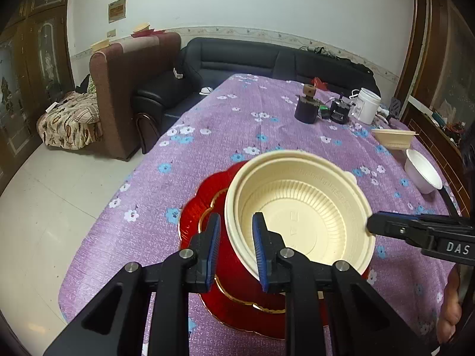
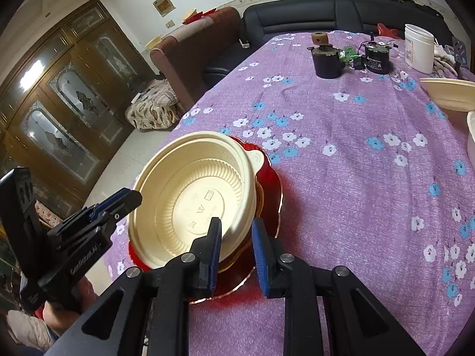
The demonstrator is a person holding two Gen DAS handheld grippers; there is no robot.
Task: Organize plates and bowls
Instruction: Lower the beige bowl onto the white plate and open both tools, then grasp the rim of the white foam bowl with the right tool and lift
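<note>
- Left wrist view: the left tool [image 1: 236,247] has its two blue-padded fingers astride the near rim of the cream bowl [image 1: 299,207], one pad outside the wall and one inside; a gap shows at each pad, so the grip is loose, not clenched on the rim
- That cream bowl sits tilted on the red plate [image 1: 196,216], and a second rim line around it suggests two nested bowls, though I cannot tell for sure
- Much of the red plate is hidden under the bowl and behind the tool's black frame
- Right wrist view: the right tool [image 2: 236,247] straddles the opposite rim of the cream bowl [image 2: 193,195], its left pad against the inside wall and the other pad clear outside, so it too is parted and not gripping
- Seen from the left wrist, only the tip of the right tool [image 1: 386,222] shows at the bowl's rim, with its jaws edge-on and their spacing unreadable
- A white bowl [image 1: 421,175] and a cream rectangular container [image 1: 393,139] lie near the table's right edge, both cut off in the right wrist view
- Open purple floral tablecloth [image 2: 341,192] lies between the plate and the far clutter: a dark jar [image 2: 326,59], a black canister [image 2: 377,57] and a white tub [image 2: 420,49]
- Beyond the table [image 1: 118,207] stand a black sofa [image 1: 267,56] and a brown armchair [image 1: 124,89]
</note>
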